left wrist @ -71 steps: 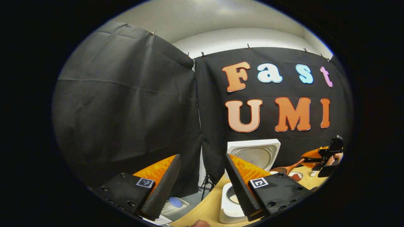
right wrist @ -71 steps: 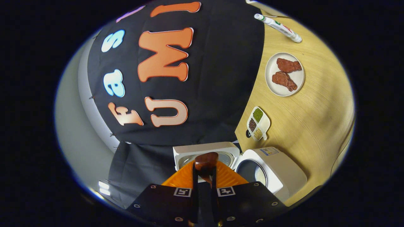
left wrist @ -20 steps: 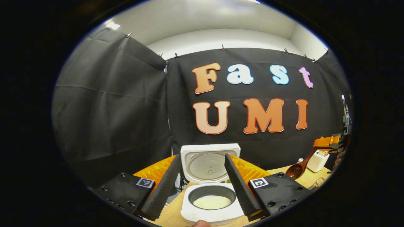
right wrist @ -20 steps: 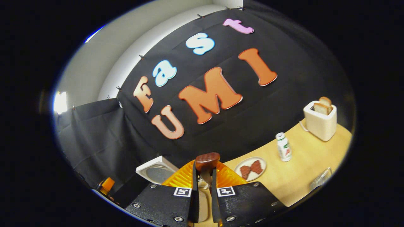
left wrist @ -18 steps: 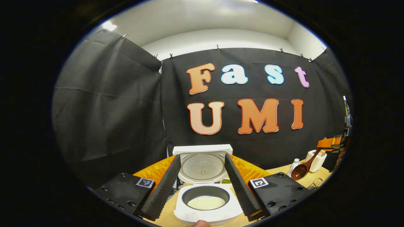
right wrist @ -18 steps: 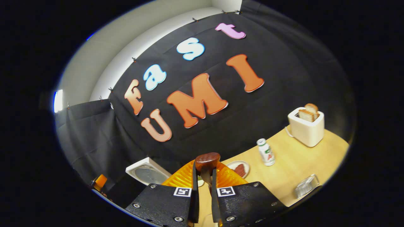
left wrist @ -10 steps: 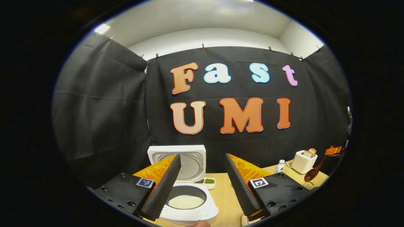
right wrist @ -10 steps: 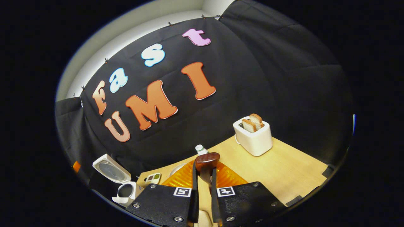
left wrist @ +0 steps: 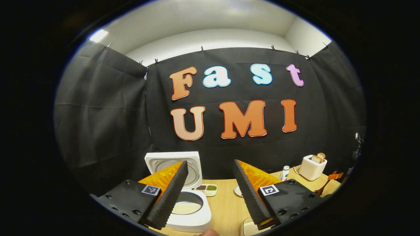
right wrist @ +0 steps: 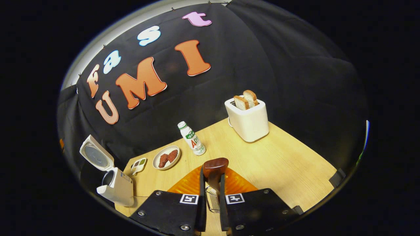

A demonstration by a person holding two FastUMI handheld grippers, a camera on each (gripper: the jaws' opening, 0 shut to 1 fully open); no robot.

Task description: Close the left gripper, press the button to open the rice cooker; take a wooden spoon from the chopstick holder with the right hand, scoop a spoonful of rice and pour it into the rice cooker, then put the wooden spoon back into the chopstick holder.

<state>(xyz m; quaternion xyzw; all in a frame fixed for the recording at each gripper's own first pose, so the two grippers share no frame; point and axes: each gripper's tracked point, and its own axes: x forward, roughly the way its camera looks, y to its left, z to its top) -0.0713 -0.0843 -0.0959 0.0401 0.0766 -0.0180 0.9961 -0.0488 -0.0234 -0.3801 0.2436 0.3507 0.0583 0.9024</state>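
Observation:
The white rice cooker [left wrist: 192,218] stands open, lid [left wrist: 170,161] upright, with white rice in its pot [left wrist: 185,207]. My left gripper [left wrist: 210,162] hovers open above and in front of it, with nothing between its fingers. My right gripper [right wrist: 211,175] is shut on the wooden spoon [right wrist: 215,166], whose dark brown end pokes up past the fingertips. A wire chopstick holder [right wrist: 212,199] shows low between those fingers. In the left gripper view the right gripper [left wrist: 335,176] sits far right with the spoon [left wrist: 323,187] hanging under it. The cooker [right wrist: 116,187] lies far left in the right gripper view.
On the wooden table [right wrist: 288,164] stand a white toaster [right wrist: 247,120] with bread, a small bottle [right wrist: 192,139], a plate of brown meat pieces [right wrist: 166,158] and a small divided dish [right wrist: 138,165]. A white object [left wrist: 247,226] sits at the left gripper view's bottom edge.
My right gripper has carried the spoon from the cooker to the right and tipped down over the table, so the wire holder now lies under it. The left gripper has turned right, staying open.

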